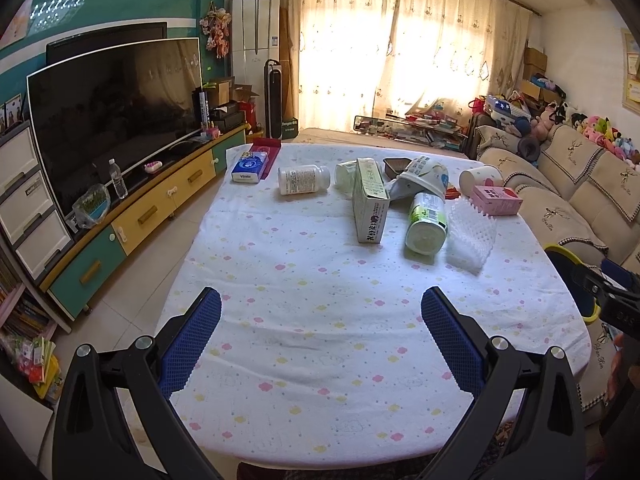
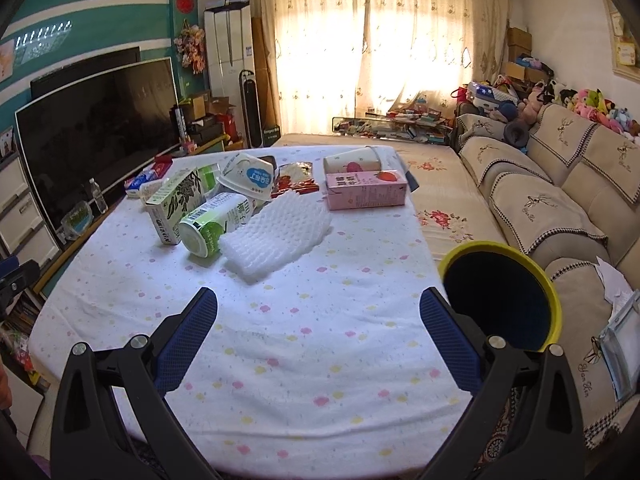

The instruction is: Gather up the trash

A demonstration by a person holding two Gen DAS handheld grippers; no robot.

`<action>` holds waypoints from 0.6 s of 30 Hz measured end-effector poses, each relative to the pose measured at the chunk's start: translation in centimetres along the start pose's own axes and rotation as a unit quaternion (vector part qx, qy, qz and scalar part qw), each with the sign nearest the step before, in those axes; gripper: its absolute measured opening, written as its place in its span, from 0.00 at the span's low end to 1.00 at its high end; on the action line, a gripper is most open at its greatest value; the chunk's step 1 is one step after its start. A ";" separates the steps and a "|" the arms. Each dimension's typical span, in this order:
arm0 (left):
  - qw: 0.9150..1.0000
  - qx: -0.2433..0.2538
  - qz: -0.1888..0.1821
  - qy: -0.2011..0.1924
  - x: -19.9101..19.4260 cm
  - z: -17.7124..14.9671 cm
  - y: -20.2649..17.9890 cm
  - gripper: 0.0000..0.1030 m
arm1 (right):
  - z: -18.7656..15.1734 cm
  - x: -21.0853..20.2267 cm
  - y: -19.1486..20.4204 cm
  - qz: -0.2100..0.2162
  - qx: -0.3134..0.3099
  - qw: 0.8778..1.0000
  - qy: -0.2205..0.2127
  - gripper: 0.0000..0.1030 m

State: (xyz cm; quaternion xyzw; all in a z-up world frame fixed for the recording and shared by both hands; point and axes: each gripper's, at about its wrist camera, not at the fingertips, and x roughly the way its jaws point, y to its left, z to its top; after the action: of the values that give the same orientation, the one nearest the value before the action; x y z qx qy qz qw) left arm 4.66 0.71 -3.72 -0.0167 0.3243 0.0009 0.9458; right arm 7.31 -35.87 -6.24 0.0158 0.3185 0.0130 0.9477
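While both sets of jaws stand spread wide and hold nothing, the left gripper [image 1: 321, 310] and right gripper [image 2: 319, 307] hover over the near, bare part of the tabletop [image 2: 304, 344], which wears a white cloth dotted with pastel flowers. Trash lies clustered at the far end of it: a white pill bottle [image 1: 303, 179] on its side, a tall green-and-white carton [image 1: 370, 202] lying flat, a green-labelled cup [image 2: 214, 224] tipped over, a white foam net sleeve [image 2: 276, 234] just beside that cup, and a pink drink box [image 2: 366, 191] behind the foam. A yellow-rimmed bin [image 2: 502, 300] stands off the tabletop's right edge, beside the sofa [image 2: 560, 200].
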 end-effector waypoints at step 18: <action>0.999 -0.012 -0.013 0.031 7.0 1.1 1.8 0.96 | 3.9 14.4 6.5 0.010 -0.034 0.995 0.091 0.90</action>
State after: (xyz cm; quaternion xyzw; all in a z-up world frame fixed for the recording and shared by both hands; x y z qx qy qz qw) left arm 10.88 2.48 -7.17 -0.0325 0.3527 -0.0080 0.9351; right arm 21.08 -29.00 -11.58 -0.0142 0.4025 0.0350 0.9146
